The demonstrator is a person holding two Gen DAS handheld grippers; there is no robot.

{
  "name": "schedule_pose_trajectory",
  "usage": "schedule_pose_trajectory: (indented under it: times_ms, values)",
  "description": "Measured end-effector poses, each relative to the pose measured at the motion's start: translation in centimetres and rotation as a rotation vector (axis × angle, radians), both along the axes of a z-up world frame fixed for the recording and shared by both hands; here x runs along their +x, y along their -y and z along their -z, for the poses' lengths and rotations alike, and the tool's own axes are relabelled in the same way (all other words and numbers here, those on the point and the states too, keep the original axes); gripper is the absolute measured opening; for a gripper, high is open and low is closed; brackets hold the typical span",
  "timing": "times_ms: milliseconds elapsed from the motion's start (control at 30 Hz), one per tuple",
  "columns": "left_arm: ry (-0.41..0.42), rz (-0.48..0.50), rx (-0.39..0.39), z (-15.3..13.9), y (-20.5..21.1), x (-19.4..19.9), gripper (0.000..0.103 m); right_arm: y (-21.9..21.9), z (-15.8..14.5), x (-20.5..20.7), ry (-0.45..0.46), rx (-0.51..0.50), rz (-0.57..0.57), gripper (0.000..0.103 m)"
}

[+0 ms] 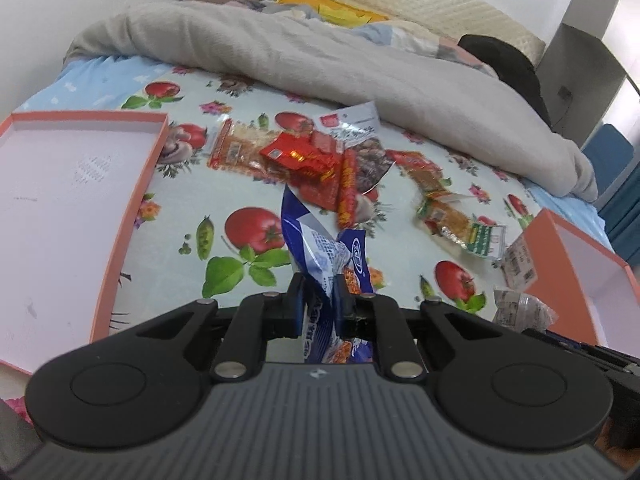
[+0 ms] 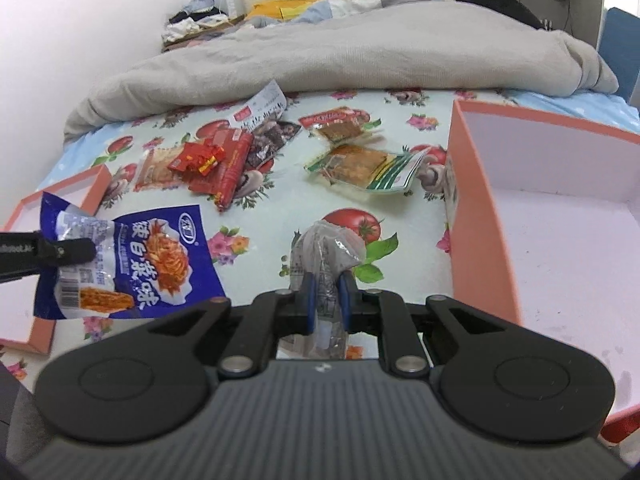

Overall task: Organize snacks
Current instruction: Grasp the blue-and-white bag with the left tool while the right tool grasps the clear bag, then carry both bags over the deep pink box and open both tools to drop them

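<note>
Tomato-print sheeting (image 1: 100, 216) covered the bed beneath a grey blanket (image 2: 320, 40). Only the right wrist view showed the printed front of the blue snack bag (image 2: 132, 256), pinched above the sheet by the left gripper (image 1: 318, 284) fingers; the right gripper (image 2: 326, 286) fingers pinched a clear packet (image 2: 326, 248).

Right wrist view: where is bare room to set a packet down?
The right box floor is bare, as is the left box. The cloth is free near the gripper; the red packet pile and tofu packets crowd the middle.
</note>
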State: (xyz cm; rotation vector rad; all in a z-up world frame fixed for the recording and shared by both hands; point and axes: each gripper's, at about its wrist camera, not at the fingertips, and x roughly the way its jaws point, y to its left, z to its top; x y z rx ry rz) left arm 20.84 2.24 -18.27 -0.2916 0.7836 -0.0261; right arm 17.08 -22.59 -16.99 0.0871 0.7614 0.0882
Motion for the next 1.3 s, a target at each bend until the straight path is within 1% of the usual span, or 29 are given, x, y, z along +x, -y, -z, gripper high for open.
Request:
schedule_pose_trajectory:
  times_ms: [267, 333, 600, 833, 1067, 1300]
  values:
    - [0.057, 0.017, 0.007, -4.3, 1.6, -1.0, 0.016, 0.5, -3.4, -1.3, 0.078, 0.004, -0.025, 0.015]
    - [0.076, 0.027, 0.014, -5.5, 2.2, -0.9, 0.016, 0.9, -4.3, -1.4, 0.099, 0.003, -0.020, 0.015]
    - [0.142, 0.072, 0.004, -9.9, 4.4, -0.2, 0.016, 3.0, -8.1, -1.4, 0.178, -0.011, 0.010, 0.015]
    - [0.197, 0.130, -0.017, -13.5, 7.2, 0.4, 0.016, 4.8, -11.5, -1.4, 0.249, -0.034, 0.032, 0.015]
    - [0.236, 0.180, -0.022, -16.2, 10.6, 0.8, 0.016, 7.0, -13.8, -1.3, 0.295, -0.058, 0.056, 0.015]
    - [0.248, 0.242, -0.029, -17.8, 14.1, 1.2, 0.016, 9.7, -15.3, -1.6, 0.320, -0.089, 0.097, 0.015]
